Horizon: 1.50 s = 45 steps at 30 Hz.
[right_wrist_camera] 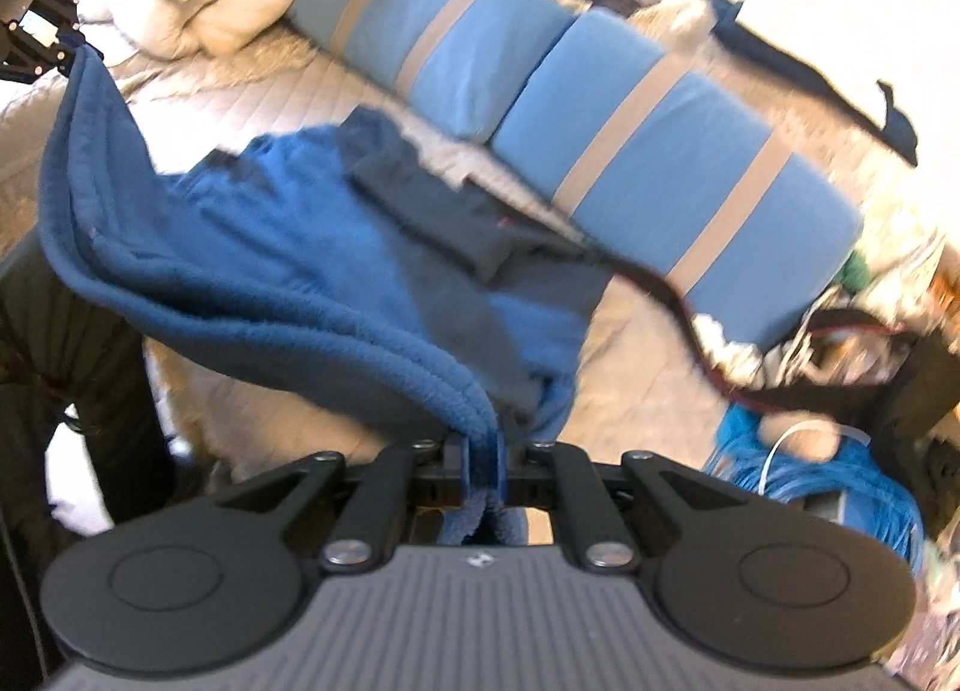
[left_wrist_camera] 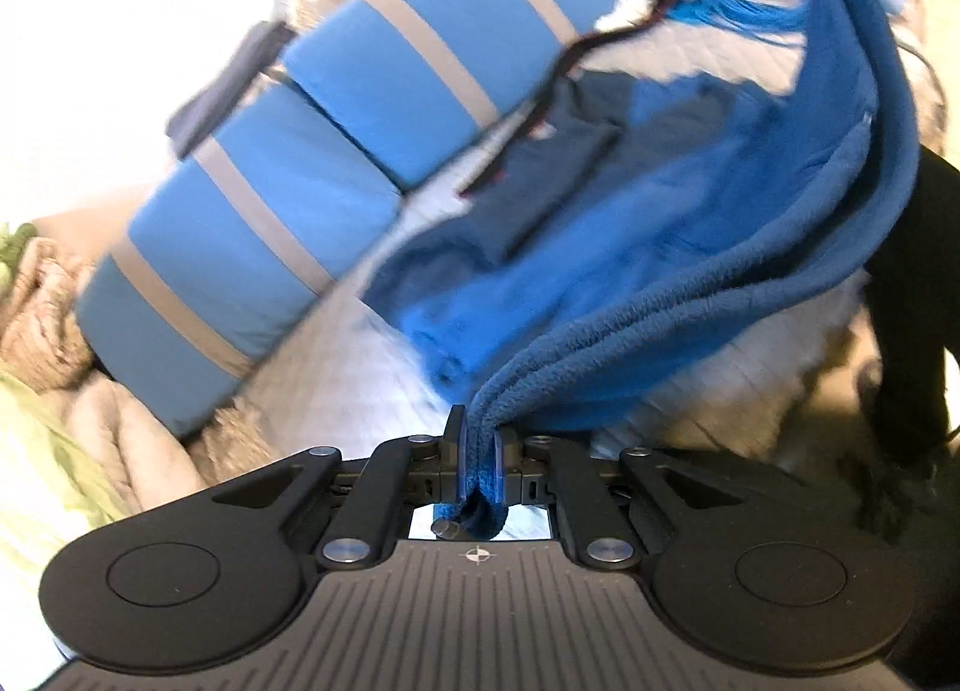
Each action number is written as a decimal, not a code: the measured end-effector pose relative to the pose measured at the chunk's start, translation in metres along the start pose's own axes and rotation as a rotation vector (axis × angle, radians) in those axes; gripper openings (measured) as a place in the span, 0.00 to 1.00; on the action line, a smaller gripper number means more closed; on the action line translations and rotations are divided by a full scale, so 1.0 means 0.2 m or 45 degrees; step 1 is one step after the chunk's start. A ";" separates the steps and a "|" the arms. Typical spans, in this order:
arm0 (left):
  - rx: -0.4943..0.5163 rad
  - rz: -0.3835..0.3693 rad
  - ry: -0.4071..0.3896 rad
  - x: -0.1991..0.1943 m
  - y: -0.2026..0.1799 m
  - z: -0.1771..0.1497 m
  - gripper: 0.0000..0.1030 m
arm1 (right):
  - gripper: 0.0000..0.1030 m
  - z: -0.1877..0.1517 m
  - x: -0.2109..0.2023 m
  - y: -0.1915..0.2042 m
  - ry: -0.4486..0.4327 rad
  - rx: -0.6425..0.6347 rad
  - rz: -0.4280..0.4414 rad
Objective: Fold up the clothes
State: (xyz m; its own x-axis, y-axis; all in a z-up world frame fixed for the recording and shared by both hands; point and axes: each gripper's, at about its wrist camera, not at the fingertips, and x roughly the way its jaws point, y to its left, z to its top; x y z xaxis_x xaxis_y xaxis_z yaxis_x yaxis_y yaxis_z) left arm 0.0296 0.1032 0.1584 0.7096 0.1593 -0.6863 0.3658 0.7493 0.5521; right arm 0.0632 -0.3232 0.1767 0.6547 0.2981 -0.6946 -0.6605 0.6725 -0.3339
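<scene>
Quilted bed [right_wrist_camera: 630, 355] carrying two striped blue pillows [right_wrist_camera: 678, 162] along its far edge. Blue fleece garment [left_wrist_camera: 690, 247], lifted above the near edge, sagging between both tools. Left gripper [left_wrist_camera: 478, 439] and right gripper [right_wrist_camera: 482, 451], each pinching a fleece hem.

The thick blue fleece garment [left_wrist_camera: 690, 283] hangs between the two grippers, one edge clamped in the left gripper [left_wrist_camera: 478, 439], the other in the right gripper [right_wrist_camera: 485, 451]. Ahead of both, its far part lies on the pale quilted bed cover [right_wrist_camera: 630, 355]. Beyond that, two blue pillows with grey stripes [right_wrist_camera: 600, 108] lie end to end across the bed. A crumpled beige blanket [left_wrist_camera: 54, 307] sits left of the left gripper.
</scene>
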 end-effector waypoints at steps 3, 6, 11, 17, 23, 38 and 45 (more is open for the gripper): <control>-0.033 0.030 -0.020 0.07 0.10 0.07 0.07 | 0.08 0.07 0.06 -0.09 -0.032 0.033 -0.023; -0.067 0.051 -0.037 0.15 0.18 0.13 0.07 | 0.08 0.12 0.15 -0.17 -0.048 0.044 -0.046; -0.093 0.094 -0.043 0.32 0.24 0.21 0.07 | 0.08 0.20 0.31 -0.27 -0.061 0.046 -0.065; -0.107 0.130 -0.019 0.58 0.31 0.29 0.07 | 0.09 0.29 0.54 -0.37 -0.059 0.030 -0.086; -0.077 0.184 0.017 0.92 0.39 0.39 0.07 | 0.09 0.37 0.85 -0.50 -0.035 0.036 -0.106; -0.101 0.087 0.150 1.58 0.50 0.44 0.08 | 0.08 0.51 1.63 -0.75 0.103 0.099 -0.050; -0.276 0.158 0.190 1.66 0.56 0.36 0.48 | 0.87 0.48 1.76 -0.74 0.162 0.168 -0.154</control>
State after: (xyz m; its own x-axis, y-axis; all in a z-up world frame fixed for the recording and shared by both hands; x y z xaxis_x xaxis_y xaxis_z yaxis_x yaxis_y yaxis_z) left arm 0.3503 0.1938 0.0267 0.6387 0.3391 -0.6907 0.1331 0.8354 0.5332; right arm 0.4269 -0.2528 0.0430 0.6693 0.1276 -0.7319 -0.5203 0.7837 -0.3392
